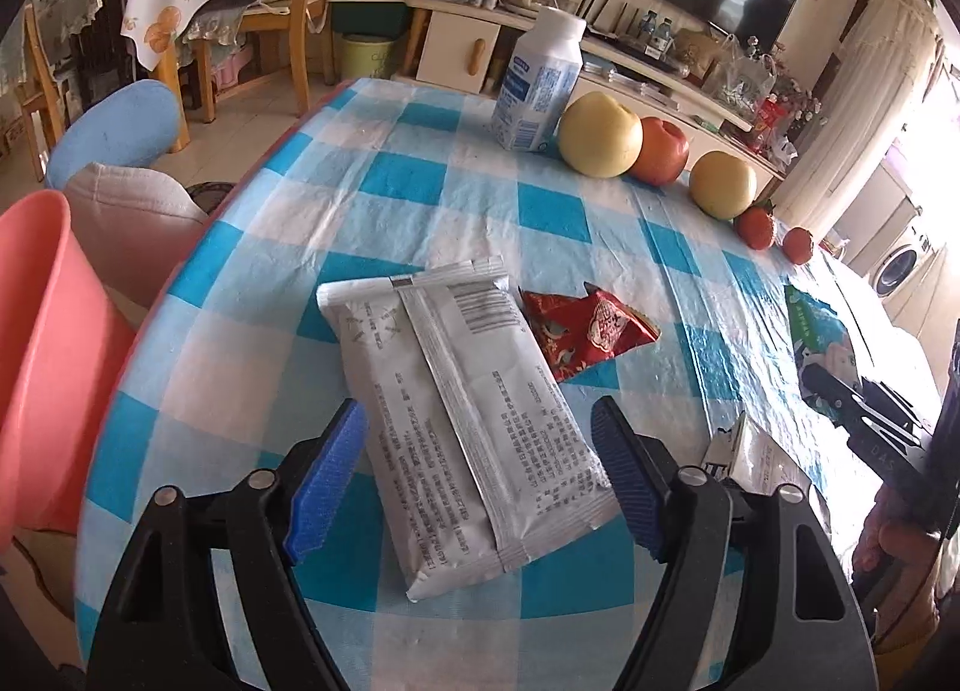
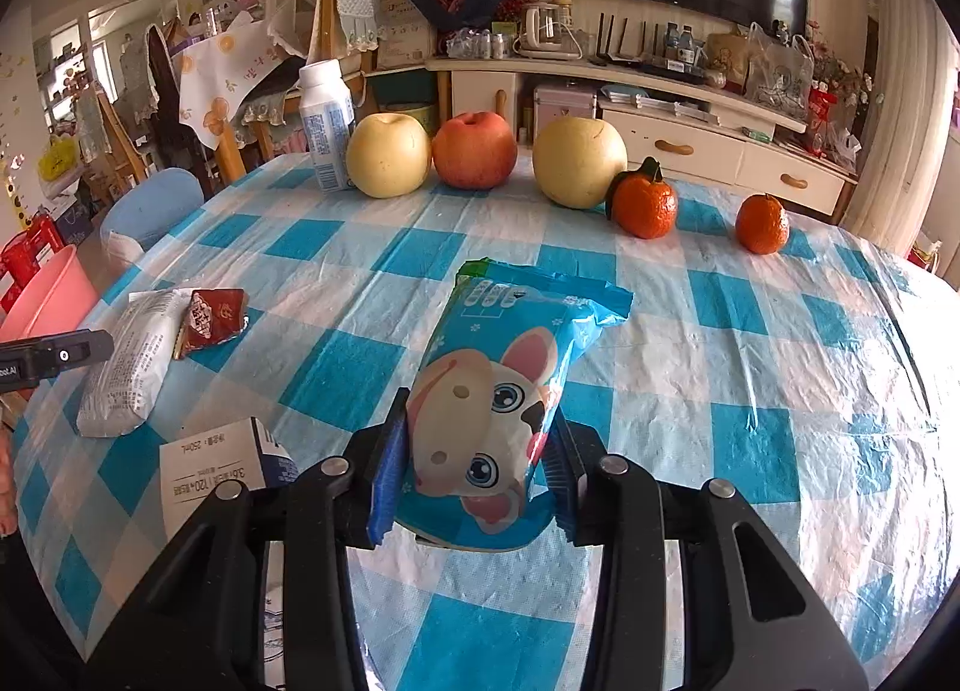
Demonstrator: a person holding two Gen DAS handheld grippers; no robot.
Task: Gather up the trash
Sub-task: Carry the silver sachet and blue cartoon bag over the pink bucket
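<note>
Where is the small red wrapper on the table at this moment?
In the left wrist view the red wrapper lies flat on the checked tablecloth, touching the right edge of the white packet. In the right wrist view it is at far left, beside that packet.

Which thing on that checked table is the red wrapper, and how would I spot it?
Start at the blue-and-white checked table. Near its middle a long white packet lies flat, and the red wrapper lies against that packet's far end. It is the only crumpled red piece with a gold pattern; the other red things are round fruit.
</note>
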